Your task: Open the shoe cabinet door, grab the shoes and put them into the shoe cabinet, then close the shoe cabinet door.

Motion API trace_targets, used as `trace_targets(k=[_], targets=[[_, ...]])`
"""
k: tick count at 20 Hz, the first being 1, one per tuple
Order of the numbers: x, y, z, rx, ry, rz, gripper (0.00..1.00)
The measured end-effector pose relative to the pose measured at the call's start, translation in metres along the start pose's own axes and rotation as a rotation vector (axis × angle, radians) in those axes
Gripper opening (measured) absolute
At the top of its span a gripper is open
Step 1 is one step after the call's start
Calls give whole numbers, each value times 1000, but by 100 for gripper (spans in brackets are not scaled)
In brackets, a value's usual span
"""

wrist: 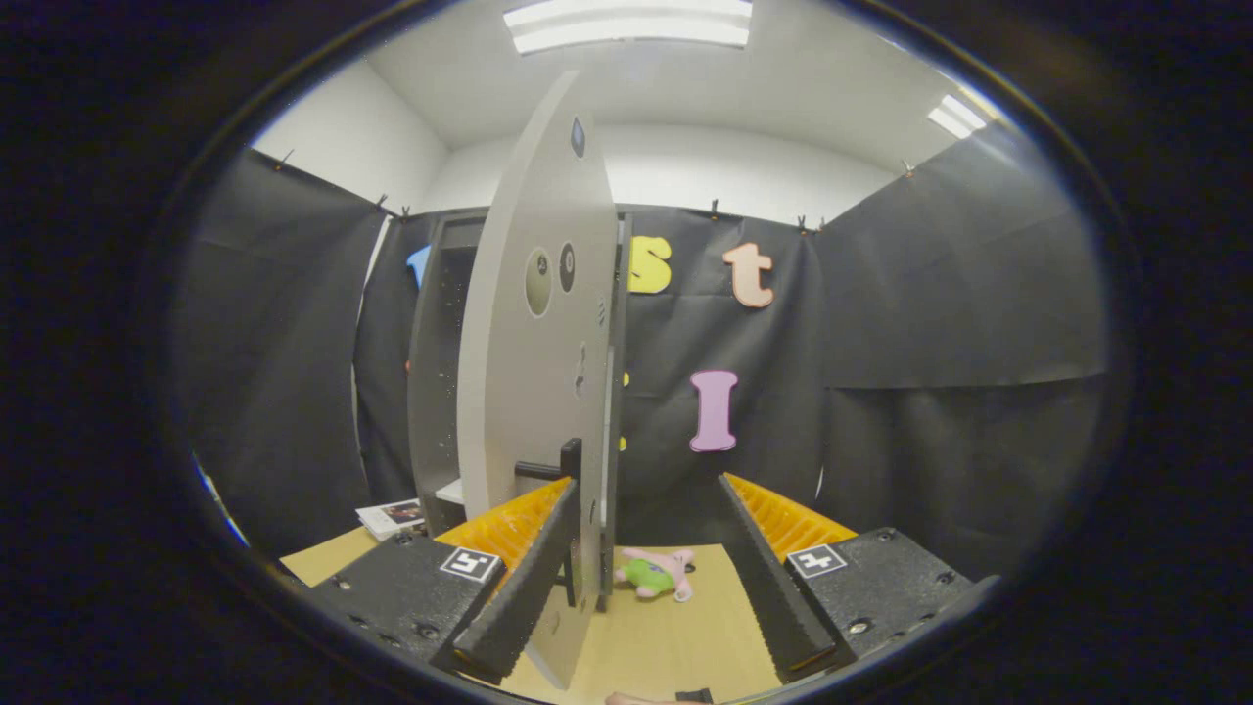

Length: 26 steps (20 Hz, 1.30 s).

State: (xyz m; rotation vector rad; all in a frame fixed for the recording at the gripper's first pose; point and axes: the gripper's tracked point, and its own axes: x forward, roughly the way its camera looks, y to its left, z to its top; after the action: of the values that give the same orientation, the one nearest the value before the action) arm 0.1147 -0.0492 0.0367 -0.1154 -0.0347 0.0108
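Grey cabinet door (533, 392) stands ajar before me, its black handle (558, 465) touching my spread tongs' (646, 524) left finger; a pink-green plush toy (658, 574) lies on the counter (666, 636) beyond.

This is a test booth, a staged set and no real home. Black cloth (940, 294) is clipped up as walls all around, with plain white room walls (352, 137) and strip ceiling lights (626, 24) showing above it. A grey cabinet (440, 372) stands alone on a bare board floor (666, 636), its door (533, 372) swung open, and a small pink-and-green soft toy (658, 574) lies on the boards.
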Motion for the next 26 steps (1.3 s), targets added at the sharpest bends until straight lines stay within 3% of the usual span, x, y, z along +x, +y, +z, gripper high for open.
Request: trace_targets(k=[12, 16, 20, 26], targets=[[13, 86, 6, -28, 19, 120, 92], [24, 128, -13, -34, 61, 179, 92], [42, 196, -53, 4, 170, 339, 93], [77, 220, -84, 95, 258, 357, 93]])
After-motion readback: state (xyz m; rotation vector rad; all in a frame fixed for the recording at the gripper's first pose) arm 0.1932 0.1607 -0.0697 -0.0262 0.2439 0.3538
